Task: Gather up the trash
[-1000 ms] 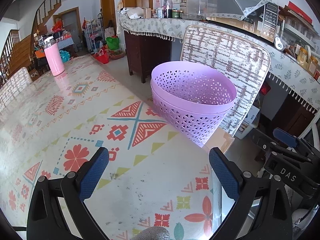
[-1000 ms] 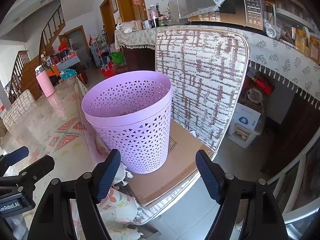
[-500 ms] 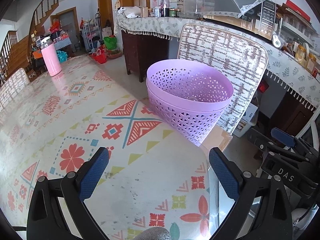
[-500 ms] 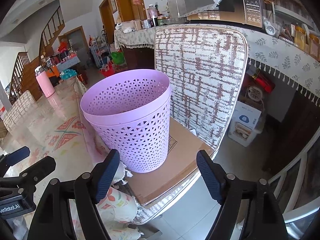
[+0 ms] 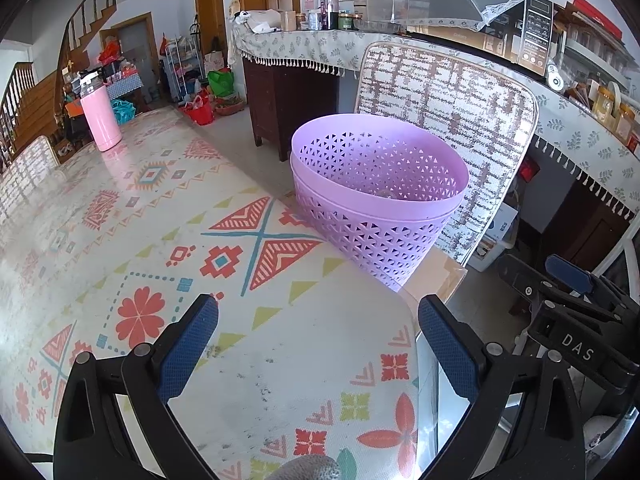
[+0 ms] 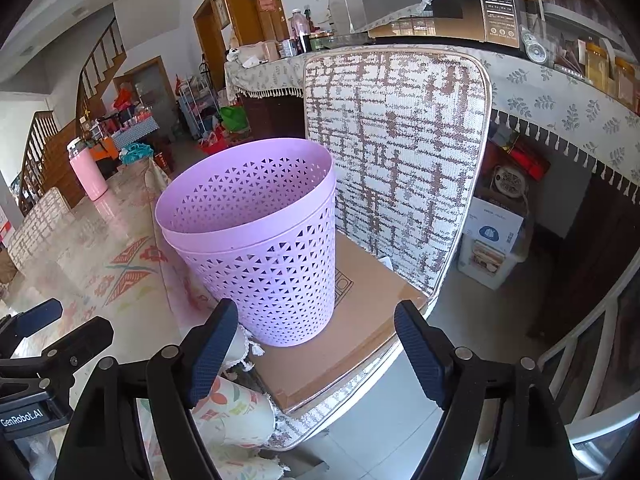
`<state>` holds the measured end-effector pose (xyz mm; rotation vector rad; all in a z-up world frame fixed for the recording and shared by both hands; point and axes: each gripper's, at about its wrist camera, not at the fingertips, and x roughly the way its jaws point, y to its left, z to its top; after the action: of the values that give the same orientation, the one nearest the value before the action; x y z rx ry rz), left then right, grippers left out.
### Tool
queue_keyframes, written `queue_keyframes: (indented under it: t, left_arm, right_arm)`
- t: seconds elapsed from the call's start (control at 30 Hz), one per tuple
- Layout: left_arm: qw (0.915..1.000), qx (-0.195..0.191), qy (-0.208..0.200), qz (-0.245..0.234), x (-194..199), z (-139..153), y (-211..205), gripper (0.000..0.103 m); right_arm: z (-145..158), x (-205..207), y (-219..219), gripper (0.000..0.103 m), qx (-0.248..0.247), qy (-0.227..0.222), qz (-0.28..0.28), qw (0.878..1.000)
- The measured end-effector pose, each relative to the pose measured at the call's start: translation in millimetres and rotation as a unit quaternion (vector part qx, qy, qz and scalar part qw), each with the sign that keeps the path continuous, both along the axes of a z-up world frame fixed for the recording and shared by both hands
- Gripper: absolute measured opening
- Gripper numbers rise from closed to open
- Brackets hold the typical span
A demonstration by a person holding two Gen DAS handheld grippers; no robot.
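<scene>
We saw the purple basket [image 6: 256, 240] standing upright on a flat brown cardboard sheet [image 6: 344, 344] that covered the seat of a chair, with the chair's woven back [image 6: 396, 160] rising just behind it. It looked like two perforated baskets nested one inside the other, since a second rim showed just beneath the top one. From the left wrist view we could make out a small brownish bit of something [image 5: 390, 194] low inside the basket, too little of it showing to say what it was.

The left gripper [image 5: 318, 340] hung over the table [image 5: 140, 216], whose patterned cloth carried red flowers and triangles. Its blue-padded jaws stood wide apart with nothing between them, only bare cloth beneath. The basket stood beyond the table's edge, ahead of it and to its right.

The right gripper [image 6: 310, 344] pointed at the basket's foot and the cardboard's near edge. Its jaws had just been opening a little further and were spread wide, gripping nothing, with the basket's base seen in the gap but well ahead of the pads.

A pink bottle [image 5: 100, 118] stood at the table's far end, well away from both grippers
</scene>
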<state>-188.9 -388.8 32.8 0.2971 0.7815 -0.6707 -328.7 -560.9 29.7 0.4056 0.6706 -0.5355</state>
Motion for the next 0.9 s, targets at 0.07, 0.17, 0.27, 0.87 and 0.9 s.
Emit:
queue_keyframes:
  t: [0.07,0.17,0.27,0.87,0.9]
  left_arm:
    - [1.0,0.001,0.001,0.0,0.2,-0.4,-1.1,0.1]
    - [1.0,0.003,0.0,-0.002,0.2,-1.7,-1.2,0.1]
    - [1.0,0.005,0.0,-0.002,-0.3,-2.6,-2.3,0.1]
    - [0.9999,0.011,0.002,-0.005,-2.0,-5.8,-6.8,0.1]
    - [0.9999,0.012,0.002,-0.005,-1.8,-6.2,-7.4,0.1]
  right_arm:
    - [-0.5,-0.4,-0.4,0.085,0.001,-0.001,-0.001,1.0]
    - [-1.5,-2.2,-1.7,0.085,0.004,-0.002,-0.003,1.0]
    - [-1.9,-3.5,-1.7,0.085,0.003,-0.003,-0.004,1.0]
    - [-4.2,-5.9,-4.5,0.086,0.008,-0.003,-0.006,1.0]
    - [-4.2,-5.8,-4.6,0.086,0.007,-0.002,-0.006,1.0]
